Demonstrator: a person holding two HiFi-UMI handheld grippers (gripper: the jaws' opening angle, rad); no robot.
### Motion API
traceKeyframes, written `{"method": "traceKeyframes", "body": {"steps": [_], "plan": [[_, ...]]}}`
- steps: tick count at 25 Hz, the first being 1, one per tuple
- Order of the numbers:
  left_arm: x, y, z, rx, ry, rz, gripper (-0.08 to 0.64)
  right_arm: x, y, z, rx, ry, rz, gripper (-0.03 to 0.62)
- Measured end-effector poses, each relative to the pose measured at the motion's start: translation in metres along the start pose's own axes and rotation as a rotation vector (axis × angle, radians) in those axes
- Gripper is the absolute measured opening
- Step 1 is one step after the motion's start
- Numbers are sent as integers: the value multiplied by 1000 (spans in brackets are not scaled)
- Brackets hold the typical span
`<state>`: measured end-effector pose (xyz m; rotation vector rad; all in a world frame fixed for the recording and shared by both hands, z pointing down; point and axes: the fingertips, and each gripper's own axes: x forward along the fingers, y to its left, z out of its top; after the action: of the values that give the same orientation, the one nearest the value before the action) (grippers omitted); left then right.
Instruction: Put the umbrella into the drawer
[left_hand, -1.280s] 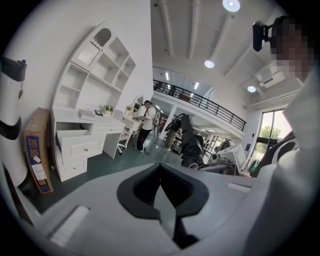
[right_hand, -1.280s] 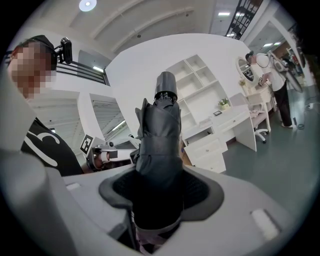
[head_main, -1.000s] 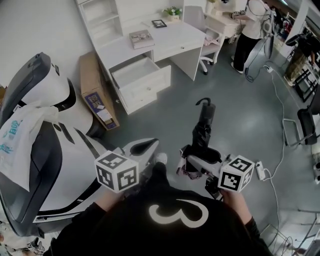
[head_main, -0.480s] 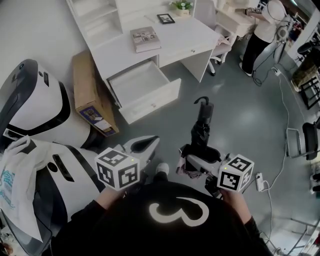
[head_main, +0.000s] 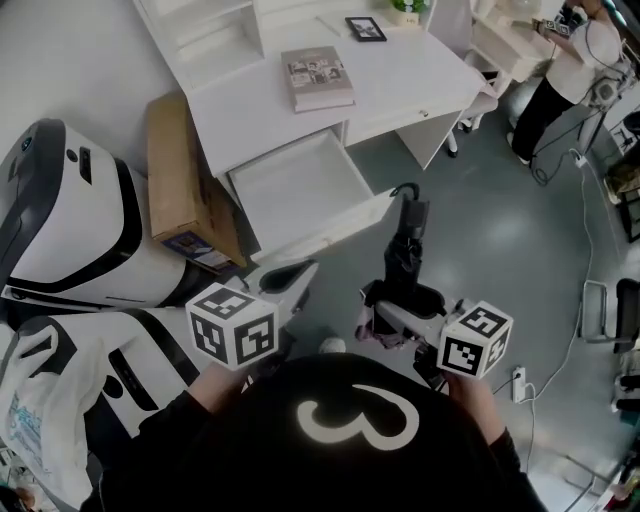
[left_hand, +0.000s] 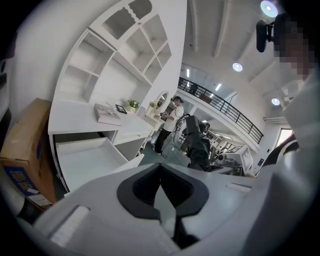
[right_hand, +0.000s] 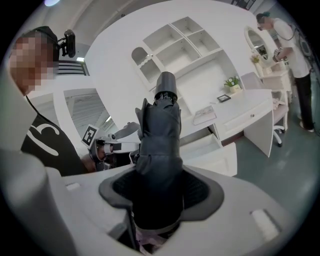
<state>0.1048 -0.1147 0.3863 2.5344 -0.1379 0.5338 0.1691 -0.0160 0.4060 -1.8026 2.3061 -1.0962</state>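
A folded black umbrella (head_main: 406, 252) stands up out of my right gripper (head_main: 397, 298), which is shut on its lower part; its hooked handle end (head_main: 404, 190) reaches the front right corner of the open white drawer (head_main: 298, 188). In the right gripper view the umbrella (right_hand: 160, 132) fills the space between the jaws of my right gripper (right_hand: 159, 195), with the drawer (right_hand: 212, 149) beyond. My left gripper (head_main: 287, 279) hovers just in front of the drawer, shut and holding nothing. The left gripper view shows my left gripper (left_hand: 161, 174), the empty drawer (left_hand: 86, 159) and the umbrella (left_hand: 197, 144).
The white desk (head_main: 410, 85) carries a book (head_main: 318, 78) and a small picture frame (head_main: 365, 28). A cardboard box (head_main: 183, 180) leans left of the drawer, beside a big white-and-black machine (head_main: 65, 225). A person (head_main: 562, 70) stands at the back right. A power strip (head_main: 518, 381) lies on the floor.
Both grippers have travelled toward the desk with the umbrella. The open drawer now lies right ahead of them, and the umbrella's hooked end has reached its front corner.
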Motion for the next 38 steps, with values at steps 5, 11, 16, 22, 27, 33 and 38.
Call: {"method": "traceKeyframes", "body": {"steps": [5,11,16,22,27,33,38], "plan": [[0,25,9,-18,-23,26,9,21,-12,12,-32,46,12,230],[0,50,20,-56,-61,78,9,45,-26,37,-79,91,49,230],[3,74,36,-81,-88,135,9,71,-44,58,-114,136,96,230],[19,109,63,-142,-120,221,9,110,-74,90,-145,219,169,230],[32,137,86,-185,-148,278,9,143,-94,117,-186,287,234,230],[39,163,101,-232,-174,356,9,183,-111,134,-320,402,307,230],[34,182,108,-265,-199,427,9,214,-119,137,-405,477,373,230]]}}
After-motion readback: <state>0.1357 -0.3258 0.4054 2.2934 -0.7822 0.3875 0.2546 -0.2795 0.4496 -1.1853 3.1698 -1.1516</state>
